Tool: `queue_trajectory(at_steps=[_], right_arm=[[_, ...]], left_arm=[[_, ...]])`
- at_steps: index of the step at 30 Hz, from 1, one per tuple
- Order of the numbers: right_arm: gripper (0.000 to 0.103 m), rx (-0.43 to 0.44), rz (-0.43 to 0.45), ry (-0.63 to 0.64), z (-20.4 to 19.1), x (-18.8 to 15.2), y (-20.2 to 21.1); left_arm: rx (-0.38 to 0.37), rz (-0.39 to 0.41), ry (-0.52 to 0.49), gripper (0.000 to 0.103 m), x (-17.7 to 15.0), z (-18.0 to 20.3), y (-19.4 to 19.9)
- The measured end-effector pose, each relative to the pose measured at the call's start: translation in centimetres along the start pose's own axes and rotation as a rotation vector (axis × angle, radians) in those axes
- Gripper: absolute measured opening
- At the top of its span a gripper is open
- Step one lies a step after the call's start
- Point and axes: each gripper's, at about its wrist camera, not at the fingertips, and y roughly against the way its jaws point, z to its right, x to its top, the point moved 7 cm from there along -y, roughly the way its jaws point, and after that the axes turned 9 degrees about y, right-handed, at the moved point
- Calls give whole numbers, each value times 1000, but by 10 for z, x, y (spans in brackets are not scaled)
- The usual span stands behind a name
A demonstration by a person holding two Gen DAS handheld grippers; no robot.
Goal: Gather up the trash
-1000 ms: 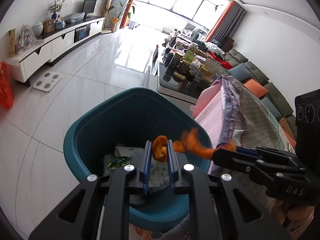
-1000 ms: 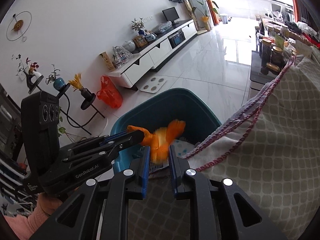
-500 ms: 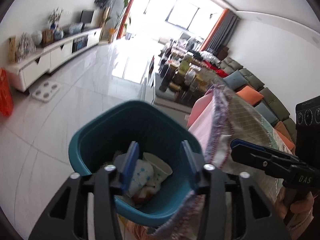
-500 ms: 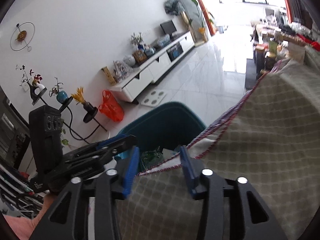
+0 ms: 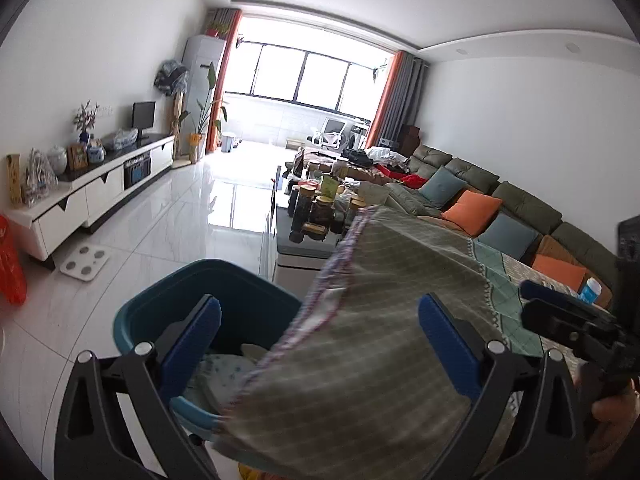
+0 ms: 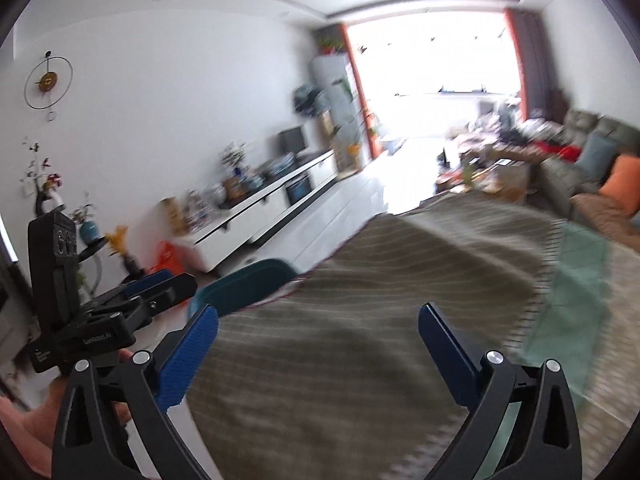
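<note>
A teal trash bin (image 5: 160, 312) stands on the floor beside the table's corner, with white paper scraps (image 5: 224, 368) inside; it also shows in the right wrist view (image 6: 248, 284). My left gripper (image 5: 320, 344) is open and empty, raised over the bin and the checked tablecloth (image 5: 384, 320). My right gripper (image 6: 318, 354) is open and empty above the tablecloth (image 6: 360, 320). The right gripper's body shows at the right edge of the left wrist view (image 5: 576, 328). The left gripper's body shows at the left of the right wrist view (image 6: 112, 308). The right wrist view is blurred.
A white TV cabinet (image 5: 88, 196) lines the left wall, with a scale (image 5: 85, 262) and a red bag (image 5: 10, 264) on the floor. A coffee table with jars (image 5: 316, 212) and a green sofa (image 5: 500, 208) lie ahead. A blue-capped bottle (image 5: 591, 290) is on the table.
Both grippers let go of the orange peel over the bin and opened wide. Both have since lifted and tilted up, away from the bin, toward the room.
</note>
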Motion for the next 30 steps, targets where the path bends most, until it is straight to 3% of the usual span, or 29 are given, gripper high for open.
queue_trajectory(at_steps=[14, 24, 30], right_arm=[[100, -377, 109, -106, 80, -42, 104], [100, -571, 155, -126, 104, -61, 149], [100, -646, 158, -121, 109, -68, 161]], left_arm=[[-50, 77, -155, 99, -25, 112, -12], [-89, 172, -243, 99, -44, 170, -3], [-116, 194, -266, 99, -54, 191, 1]])
